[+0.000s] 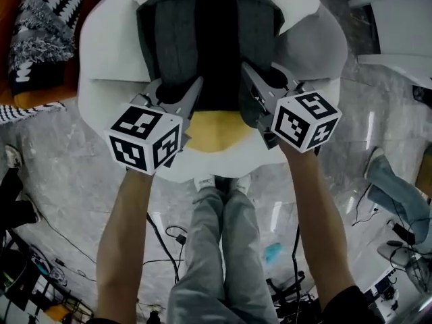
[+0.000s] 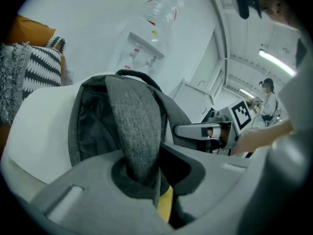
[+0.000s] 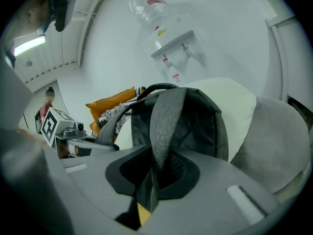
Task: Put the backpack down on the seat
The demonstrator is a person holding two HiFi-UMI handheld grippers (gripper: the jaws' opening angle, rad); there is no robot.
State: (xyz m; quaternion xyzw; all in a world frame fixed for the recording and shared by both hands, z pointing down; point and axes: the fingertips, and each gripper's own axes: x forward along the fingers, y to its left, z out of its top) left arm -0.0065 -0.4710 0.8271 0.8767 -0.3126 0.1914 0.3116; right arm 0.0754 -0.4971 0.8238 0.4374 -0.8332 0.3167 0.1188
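Where the backpack is: the grey backpack [image 1: 209,39] is over the white seat [image 1: 111,52], its back panel and straps facing up toward the head camera. Whether its base already rests on the cushion cannot be told.
Backpack underside: a yellow panel [image 1: 212,130] shows at the near end, between the two grippers.
Left gripper: the left gripper [image 1: 192,90] has its jaws clamped on a grey shoulder strap [image 2: 134,126], which runs up out of the notch between them.
Right gripper: the right gripper [image 1: 251,74] is pinched on the other shoulder strap [image 3: 166,126] in the same way, with the fabric pressed flat between the jaws.
Gripper spacing: they sit side by side at the near end of the pack, apart, each angled downward.
Seat surroundings: a grey cushion [image 1: 307,49] lies on the seat just right of the backpack. An orange cushion [image 3: 110,102] and a black-and-white patterned throw [image 1: 47,19] lie to the left.
Background: a water dispenser [image 3: 171,43] stands against the white wall.
Floor: grey marble floor [image 1: 67,174] with cables [image 1: 162,238] beside the person's legs [image 1: 216,248].
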